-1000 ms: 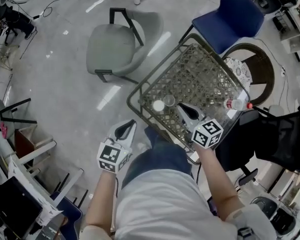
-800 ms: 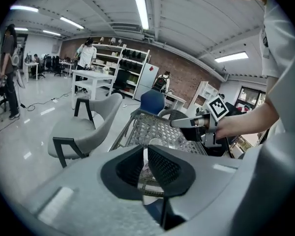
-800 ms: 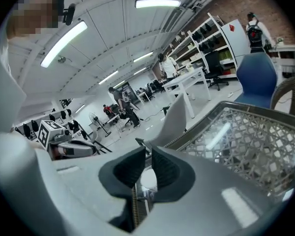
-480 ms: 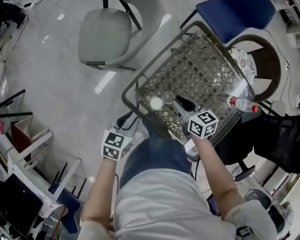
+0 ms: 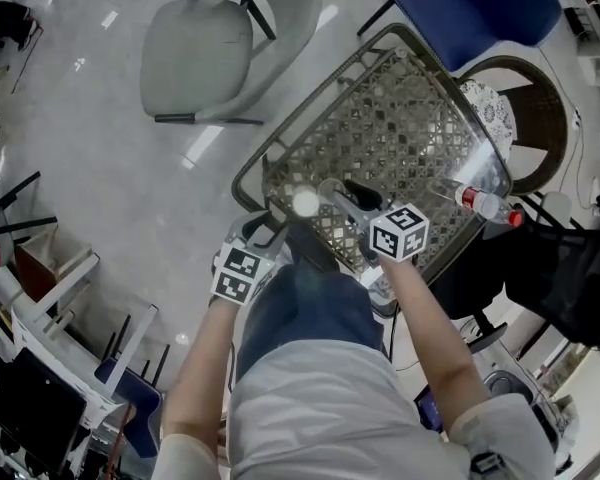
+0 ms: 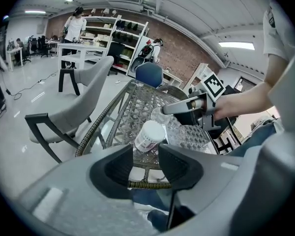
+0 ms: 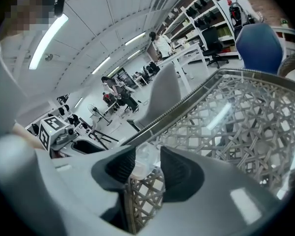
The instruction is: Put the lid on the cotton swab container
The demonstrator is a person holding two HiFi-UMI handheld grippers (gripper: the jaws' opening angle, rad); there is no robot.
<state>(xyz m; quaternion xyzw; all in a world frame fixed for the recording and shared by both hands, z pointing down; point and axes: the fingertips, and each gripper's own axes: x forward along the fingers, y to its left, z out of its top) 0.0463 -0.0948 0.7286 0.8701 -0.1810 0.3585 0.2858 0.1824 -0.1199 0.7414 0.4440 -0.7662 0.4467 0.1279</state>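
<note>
The white cotton swab container (image 5: 305, 204) stands near the front edge of the wicker table (image 5: 400, 118). In the left gripper view the container (image 6: 148, 135) sits just beyond my left gripper (image 6: 146, 154), in line with the gap; the jaws are opening and do not touch it. My left gripper (image 5: 263, 230) is at the table's near edge. The clear lid (image 7: 142, 162) lies between the opening jaws of my right gripper (image 7: 146, 165), which do not press on it. In the head view my right gripper (image 5: 338, 194) points at the container from the right.
A plastic bottle with a red cap (image 5: 485, 206) lies at the table's right edge. A grey chair (image 5: 195, 53) stands left of the table, and a blue chair (image 5: 480, 3) and a round wicker seat (image 5: 525, 118) behind it. The person's legs are against the near edge.
Both grippers' jaws have gone from shut to open. My left gripper has moved up and right to the table's edge by the container. The right gripper has shifted slightly left toward it.
</note>
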